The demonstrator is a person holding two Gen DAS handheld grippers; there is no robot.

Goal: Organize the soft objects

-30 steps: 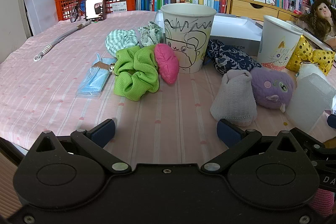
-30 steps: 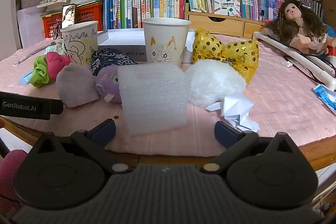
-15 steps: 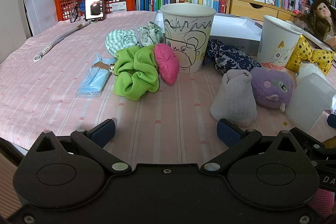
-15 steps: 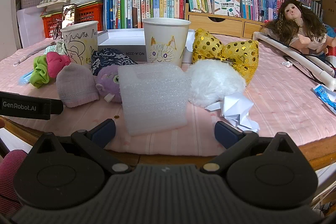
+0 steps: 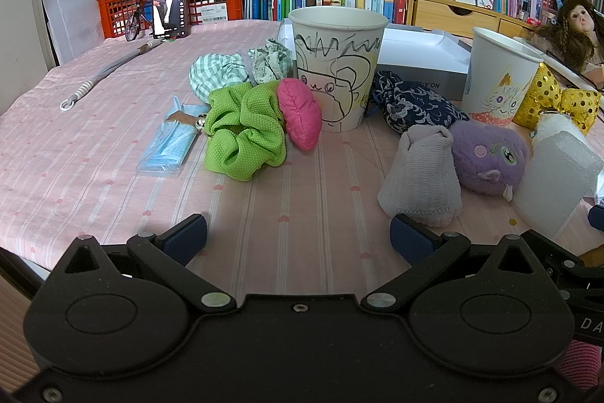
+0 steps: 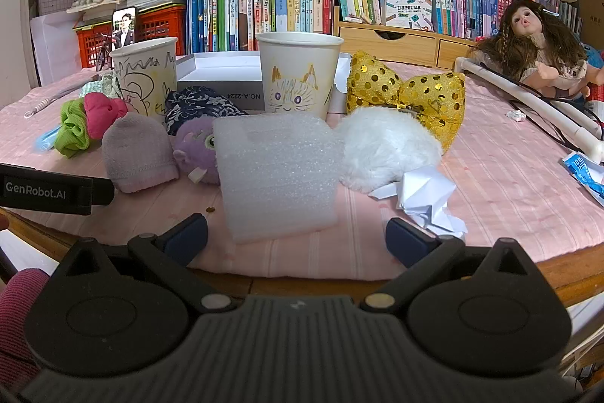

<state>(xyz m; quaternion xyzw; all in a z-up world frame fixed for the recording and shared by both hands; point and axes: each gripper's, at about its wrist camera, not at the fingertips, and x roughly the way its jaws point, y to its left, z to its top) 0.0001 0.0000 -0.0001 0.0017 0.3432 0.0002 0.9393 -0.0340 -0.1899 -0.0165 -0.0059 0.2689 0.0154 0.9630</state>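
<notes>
L gripper [image 5: 298,233] jaws wide apart, empty, low over pink cloth [image 5: 94,153] at near edge; R gripper [image 6: 296,233] likewise apart and empty, foam block [image 6: 277,172] just ahead between its fingers' line, not touched. No change vs. 1 s ago: both tongs same pose, nothing shifted. Soft items sit as before: green scrunchie [image 5: 243,135] touching pink cushion [image 5: 300,112] by bear cup [image 5: 338,67], grey sock [image 5: 422,176] beside purple plush [image 5: 489,155]; white fluff [image 6: 385,146] and gold bow [image 6: 407,97] right of foam.

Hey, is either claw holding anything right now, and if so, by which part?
Nothing is held. The left claw and right claw are both open, with only the pink tablecloth between their fingers.
</notes>
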